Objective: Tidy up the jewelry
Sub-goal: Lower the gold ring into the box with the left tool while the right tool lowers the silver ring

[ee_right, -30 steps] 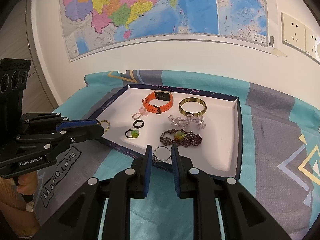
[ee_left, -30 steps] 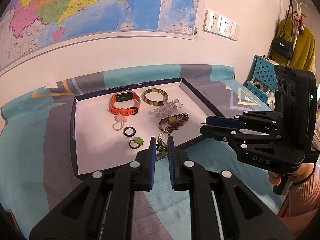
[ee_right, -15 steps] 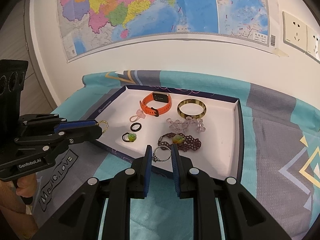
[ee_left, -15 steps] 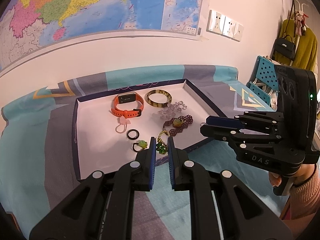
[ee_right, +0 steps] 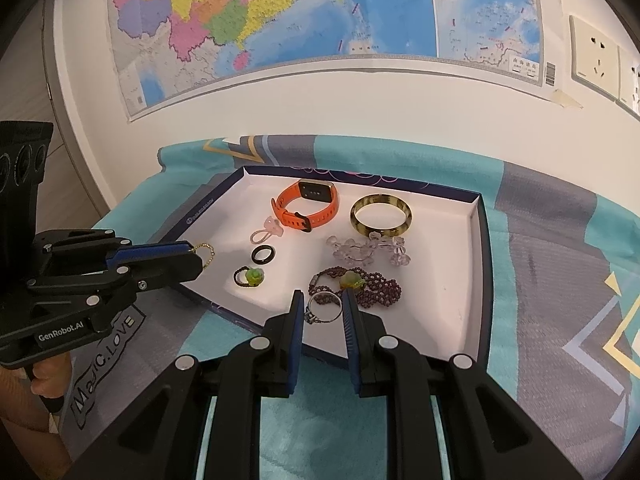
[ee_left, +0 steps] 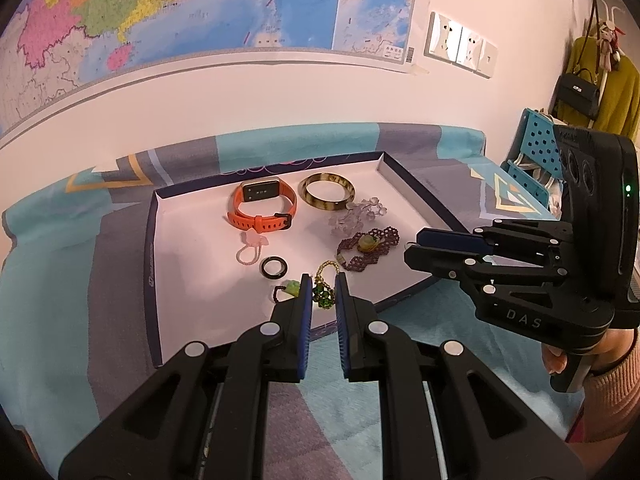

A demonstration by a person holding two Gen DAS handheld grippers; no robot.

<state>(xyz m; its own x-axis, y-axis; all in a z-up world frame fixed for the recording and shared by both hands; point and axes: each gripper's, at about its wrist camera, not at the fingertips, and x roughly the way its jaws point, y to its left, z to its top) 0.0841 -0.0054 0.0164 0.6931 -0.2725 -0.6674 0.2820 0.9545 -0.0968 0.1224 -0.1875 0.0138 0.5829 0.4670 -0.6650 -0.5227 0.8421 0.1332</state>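
Observation:
A white-lined tray [ee_left: 149, 240] with a dark blue rim lies on the patterned cloth. In it are an orange watch band [ee_left: 262, 208], an amber bangle [ee_left: 327, 196], a clear crystal bracelet [ee_left: 358, 216], a purple beaded bracelet [ee_left: 370, 248], a black ring [ee_left: 274, 268], a pink loop [ee_left: 250, 248] and a green-flower ring [ee_right: 249, 277]. Over the tray's near edge, my left gripper [ee_left: 323, 282] is shut on a gold chain with green beads [ee_left: 323, 294]. To its right, my right gripper [ee_right: 322, 300] pinches a silver ring [ee_right: 322, 311] above the tray's front rim [ee_right: 256, 322].
The teal and grey cloth [ee_right: 540, 280] spreads around the tray. A wall with a map [ee_right: 280, 20] and sockets [ee_left: 460, 46] rises behind it. A blue perforated crate [ee_left: 536, 156] stands at the right. A coat and a bag [ee_left: 580, 92] hang beyond it.

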